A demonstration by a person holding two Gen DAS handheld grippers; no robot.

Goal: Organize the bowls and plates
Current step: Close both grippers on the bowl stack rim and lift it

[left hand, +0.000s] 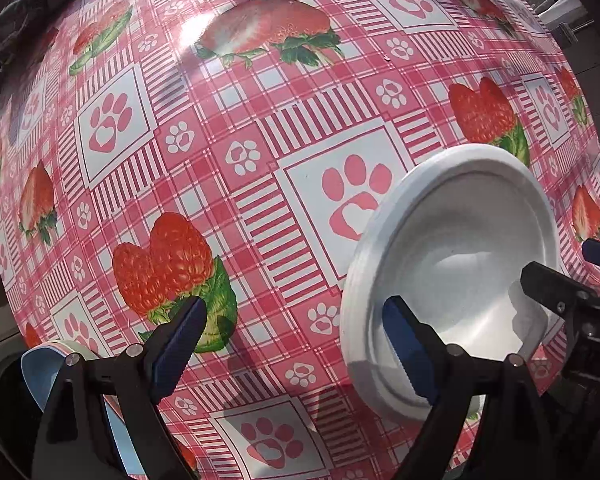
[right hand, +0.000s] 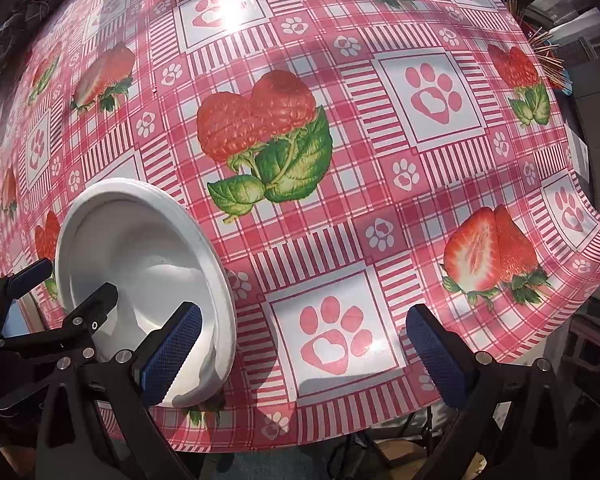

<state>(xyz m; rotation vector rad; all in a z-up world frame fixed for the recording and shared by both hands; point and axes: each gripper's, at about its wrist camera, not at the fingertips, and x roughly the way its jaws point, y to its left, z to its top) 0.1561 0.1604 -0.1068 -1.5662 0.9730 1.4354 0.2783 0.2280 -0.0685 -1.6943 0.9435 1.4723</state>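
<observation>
A white foam bowl [left hand: 456, 240] sits on the table with the pink strawberry-and-paw cloth [left hand: 260, 120], near the front edge; it also shows in the right wrist view [right hand: 140, 240]. My left gripper [left hand: 296, 340] is open and empty, its right finger [left hand: 404, 344] over the bowl's near rim. My right gripper [right hand: 304, 352] is open and empty, its left finger [right hand: 172, 352] over the bowl's near right rim. A light blue dish [left hand: 40, 372] is partly hidden at the lower left behind the left gripper.
The table's front edge [right hand: 340, 436] runs just below the right gripper. Dark cloth [left hand: 40, 4] lies at the far left corner. A holder of toothpicks [right hand: 548, 56] stands off the far right side.
</observation>
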